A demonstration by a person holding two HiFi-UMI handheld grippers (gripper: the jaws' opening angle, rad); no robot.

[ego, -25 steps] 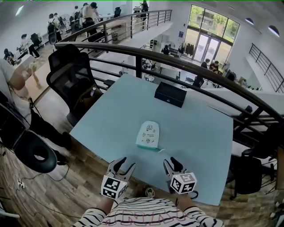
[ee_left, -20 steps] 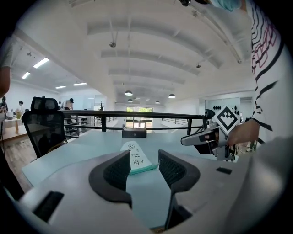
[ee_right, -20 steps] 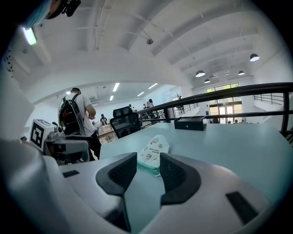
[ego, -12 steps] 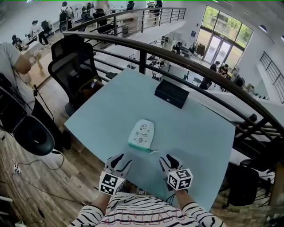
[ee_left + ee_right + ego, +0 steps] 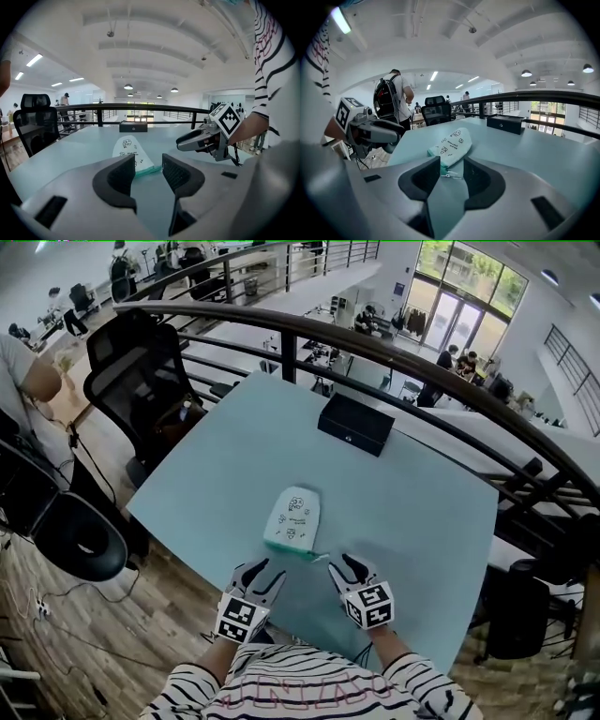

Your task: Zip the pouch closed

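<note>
A white pouch (image 5: pixel 293 519) with small cartoon prints and a teal edge lies flat on the pale blue table (image 5: pixel 412 512), near its front edge. Its zip pull (image 5: pixel 446 175) sticks out at the near right corner. My left gripper (image 5: pixel 263 571) hovers open just short of the pouch's near left end, which shows beyond its jaws in the left gripper view, pouch (image 5: pixel 130 151). My right gripper (image 5: pixel 341 567) is open too, to the right of the near end. In the right gripper view the pouch (image 5: pixel 451 144) and its pull lie just ahead of the jaws, untouched.
A black box (image 5: pixel 355 424) stands at the table's far side by a dark railing (image 5: pixel 309 329). A black office chair (image 5: pixel 141 390) is left of the table and a black stool (image 5: pixel 73 545) lower left. People stand at the far left.
Both grippers have moved forward over the table's front edge, closer to the pouch's near end; the right one has shifted left toward the zip pull. The pouch has not moved on the table.
</note>
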